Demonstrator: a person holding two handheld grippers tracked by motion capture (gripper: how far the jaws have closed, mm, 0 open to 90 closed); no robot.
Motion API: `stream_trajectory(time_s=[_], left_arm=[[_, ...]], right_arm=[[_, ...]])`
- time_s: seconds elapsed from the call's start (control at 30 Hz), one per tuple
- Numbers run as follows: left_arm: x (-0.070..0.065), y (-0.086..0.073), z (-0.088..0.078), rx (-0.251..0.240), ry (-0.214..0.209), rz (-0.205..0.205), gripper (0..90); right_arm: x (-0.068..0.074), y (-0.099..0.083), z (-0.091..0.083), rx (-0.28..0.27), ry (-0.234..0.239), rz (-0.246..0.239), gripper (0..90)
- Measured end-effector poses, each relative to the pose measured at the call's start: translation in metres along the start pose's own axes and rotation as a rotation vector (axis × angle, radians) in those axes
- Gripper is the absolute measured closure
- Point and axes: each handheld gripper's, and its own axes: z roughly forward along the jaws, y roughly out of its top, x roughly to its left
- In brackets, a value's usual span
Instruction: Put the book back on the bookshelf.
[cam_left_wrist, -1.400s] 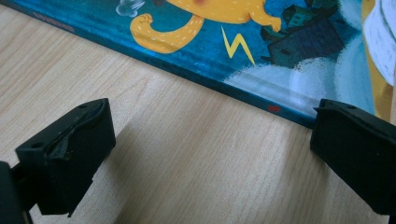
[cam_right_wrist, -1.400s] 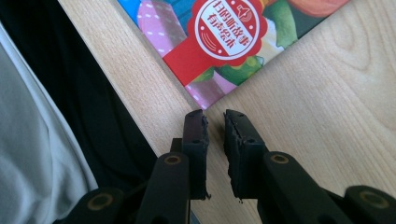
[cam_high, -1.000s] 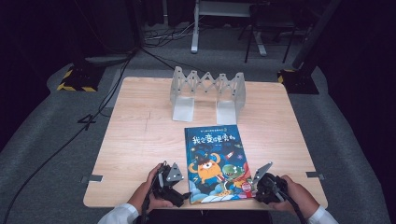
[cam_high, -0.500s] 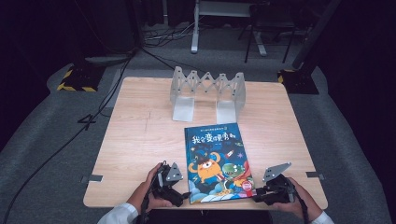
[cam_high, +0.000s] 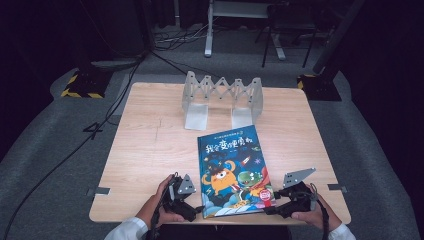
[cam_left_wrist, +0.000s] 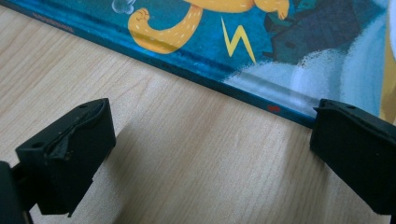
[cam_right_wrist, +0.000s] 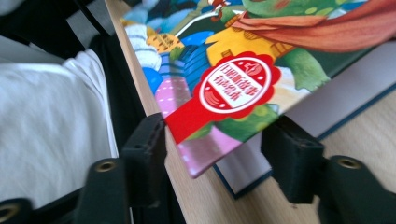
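A picture book (cam_high: 234, 170) with a blue cover showing an orange monster lies closed near the table's front edge. My left gripper (cam_high: 194, 211) rests at its lower left corner. In the left gripper view it (cam_left_wrist: 210, 154) is open, jaws wide apart over bare wood, with the book's spine edge (cam_left_wrist: 187, 70) just ahead. My right gripper (cam_high: 271, 208) points at the book's lower right corner. It (cam_right_wrist: 219, 158) stands open, a jaw on each side of the front cover's corner (cam_right_wrist: 205, 149), which is lifted a little off the pages beneath.
A grey accordion book rack (cam_high: 222, 95) stands at the back of the wooden table (cam_high: 145, 145). The table's front edge (cam_right_wrist: 154, 116) runs right beside the right gripper, with a white sleeve (cam_right_wrist: 51, 116) past it. Cables and stands lie on the floor behind.
The right hand has shifted right and toward the front edge, turning its gripper in at the book's lower right corner. The left gripper and the book have stayed put.
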Motion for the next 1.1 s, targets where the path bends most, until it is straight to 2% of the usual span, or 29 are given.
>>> stream_trajectory(time_s=[0.1, 0.2, 0.3, 0.33, 0.47, 0.5, 0.6, 0.7, 0.8, 1.1], left_arm=[[0.000, 0.000, 0.000, 0.000, 0.000, 0.000, 0.4], [0.000, 0.000, 0.000, 0.000, -0.001, 0.000, 0.5], [0.000, 0.000, 0.000, 0.000, 0.000, 0.000, 0.5], [0.000, 0.000, 0.000, 0.000, 0.000, 0.001, 0.5], [0.000, 0.000, 0.000, 0.002, 0.000, 0.001, 0.5], [0.000, 0.000, 0.000, 0.001, 0.000, 0.002, 0.4], [0.000, 0.000, 0.000, 0.001, -0.001, 0.000, 0.4], [0.000, 0.000, 0.000, 0.001, -0.001, 0.001, 0.4], [0.000, 0.000, 0.000, 0.001, -0.001, 0.000, 0.4], [0.000, 0.000, 0.000, 0.001, -0.002, 0.001, 0.4]], right_arm=[[-0.001, 0.004, 0.000, -0.013, 0.025, -0.003, 35.9], [-0.006, 0.007, 0.001, -0.017, 0.064, 0.016, 32.3], [-0.008, 0.007, 0.002, -0.007, 0.072, 0.022, 29.8], [-0.007, 0.006, 0.002, -0.009, 0.061, 0.010, 31.7], [-0.005, -0.001, 0.001, -0.042, 0.083, -0.005, 28.1], [-0.005, -0.003, 0.001, -0.047, 0.082, -0.014, 30.0], [-0.010, -0.005, 0.002, -0.071, 0.071, 0.009, 32.0], [-0.014, -0.001, 0.001, -0.101, 0.084, 0.019, 32.1], [-0.015, 0.004, -0.001, -0.108, 0.075, 0.009, 32.1], [-0.025, 0.011, 0.001, -0.134, 0.064, 0.025, 35.0]])
